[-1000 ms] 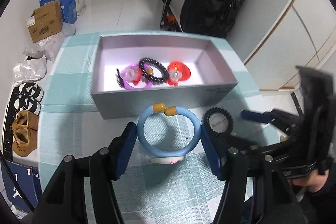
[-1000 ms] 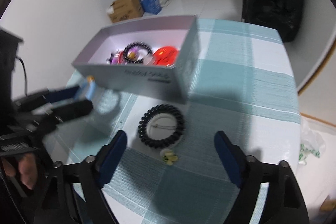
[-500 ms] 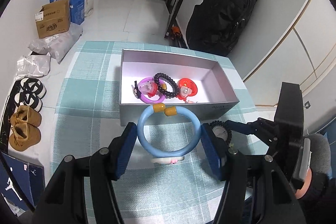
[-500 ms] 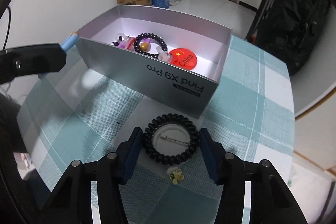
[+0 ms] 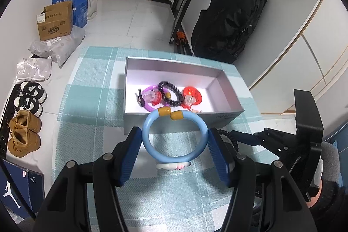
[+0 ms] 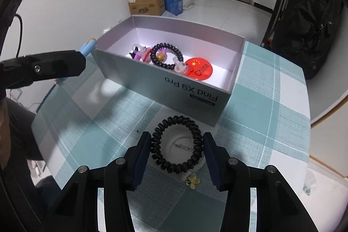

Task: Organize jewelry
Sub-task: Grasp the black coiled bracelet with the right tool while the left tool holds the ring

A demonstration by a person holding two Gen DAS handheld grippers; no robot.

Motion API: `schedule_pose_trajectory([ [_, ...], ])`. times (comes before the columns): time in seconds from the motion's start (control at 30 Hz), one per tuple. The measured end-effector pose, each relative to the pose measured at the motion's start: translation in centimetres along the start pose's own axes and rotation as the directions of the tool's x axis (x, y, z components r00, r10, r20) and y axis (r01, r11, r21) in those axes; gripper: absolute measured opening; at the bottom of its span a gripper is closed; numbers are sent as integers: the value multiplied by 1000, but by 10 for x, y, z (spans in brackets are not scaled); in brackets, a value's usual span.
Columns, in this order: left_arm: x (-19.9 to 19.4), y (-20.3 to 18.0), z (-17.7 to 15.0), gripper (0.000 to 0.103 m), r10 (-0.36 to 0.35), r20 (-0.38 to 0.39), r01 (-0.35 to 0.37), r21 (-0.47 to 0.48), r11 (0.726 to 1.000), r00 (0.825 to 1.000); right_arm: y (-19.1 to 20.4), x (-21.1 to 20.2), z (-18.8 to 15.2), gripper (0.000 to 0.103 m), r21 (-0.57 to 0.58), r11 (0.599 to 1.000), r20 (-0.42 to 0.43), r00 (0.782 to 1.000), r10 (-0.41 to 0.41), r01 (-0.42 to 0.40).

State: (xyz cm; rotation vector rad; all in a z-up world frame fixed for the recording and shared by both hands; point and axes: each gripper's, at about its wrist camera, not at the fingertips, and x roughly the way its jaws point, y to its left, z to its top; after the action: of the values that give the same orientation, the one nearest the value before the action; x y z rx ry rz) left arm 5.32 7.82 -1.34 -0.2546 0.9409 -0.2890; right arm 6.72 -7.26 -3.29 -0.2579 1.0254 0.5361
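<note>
Left wrist view: one left gripper (image 5: 175,152), its blue pads closed on the two sides of one light blue bangle (image 5: 174,137) with two mustard end caps, carried clear of the checked tablecloth (image 5: 91,123) just short of the near wall of one open grey box (image 5: 171,63); a small white-and-pink piece shows at the bangle's lower edge, too small to identify. Box contents, grouped toward the left half of its floor: one purple ring-shaped piece (image 5: 150,98), one dark bead bracelet (image 5: 169,94), one red round badge (image 5: 192,95); count three stowed for certain, with small clear and red bits among them that may be further items. The right half of the box floor is bare. Right wrist view: one right gripper (image 6: 177,150), whose jaws have just been closing, now narrow on one black coil hair tie (image 6: 177,144), a pad against each side of it; the tie rings one white disc (image 6: 182,150) and carries one small yellow flower charm (image 6: 192,181), all near the table's front edge, just before the box's lettered wall. Whether the tie has left the cloth cannot be told. The same three box items appear here, the badge nearest the box's right end. Status, judged: three pieces in, two in grasp outside the box, none seen loose elsewhere on the cloth; remaining work appears to be carrying both over the near wall and releasing them.
</note>
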Motion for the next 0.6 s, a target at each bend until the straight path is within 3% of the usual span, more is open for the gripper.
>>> schedule_pose_trajectory([
  [0.37, -9, -1, 5, 57, -10, 58, 10, -15, 1000, 998, -15, -24, 14, 47, 108, 986, 103, 988, 114, -125],
  [0.6, -8, 4, 11, 57, -22, 78, 27, -64, 998, 997, -22, -43, 24, 47, 155, 966, 180, 967, 179, -208],
])
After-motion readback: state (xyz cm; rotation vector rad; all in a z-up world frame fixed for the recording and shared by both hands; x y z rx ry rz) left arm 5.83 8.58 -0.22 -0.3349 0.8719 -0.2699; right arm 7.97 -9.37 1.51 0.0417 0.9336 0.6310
